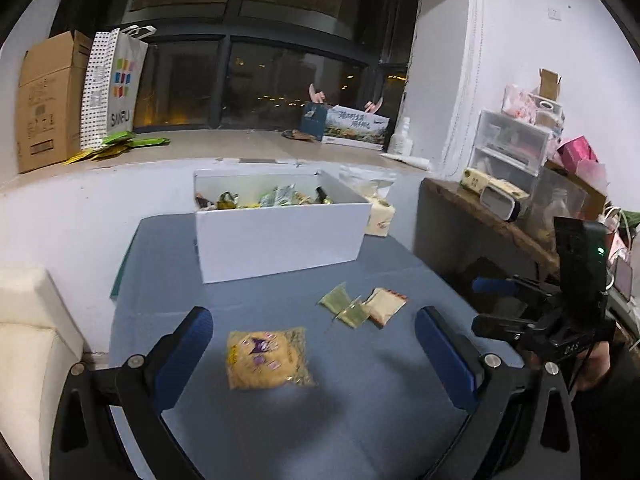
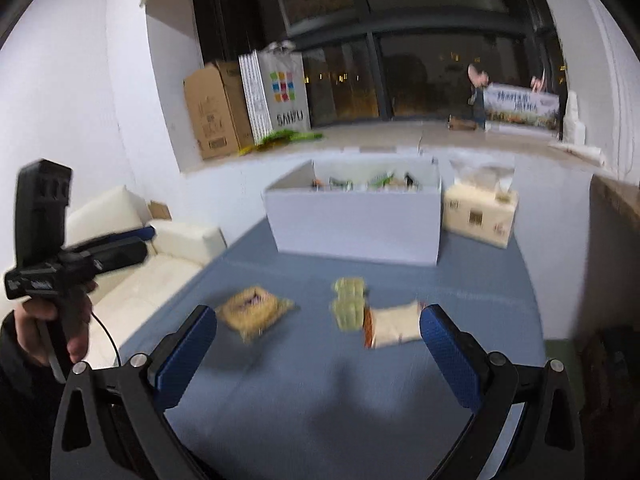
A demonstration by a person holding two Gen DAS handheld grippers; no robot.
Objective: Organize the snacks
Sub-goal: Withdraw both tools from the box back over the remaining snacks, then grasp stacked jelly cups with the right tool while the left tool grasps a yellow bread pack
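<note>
Right wrist | snack packets (image 2: 386, 322) blurred | white box (image 2: 356, 220) contents unclear

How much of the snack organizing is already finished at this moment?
Done: several snacks already lie inside the white box. In hand: nothing; the left claw and right claw are both open and empty. Left: the yellow packet, two green packets and the beige packet remain on the blue table.

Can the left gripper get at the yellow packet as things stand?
Probably yes: the left gripper is open, and the yellow packet lies flat between its fingers on bare cloth, apart from the other packets.
</note>
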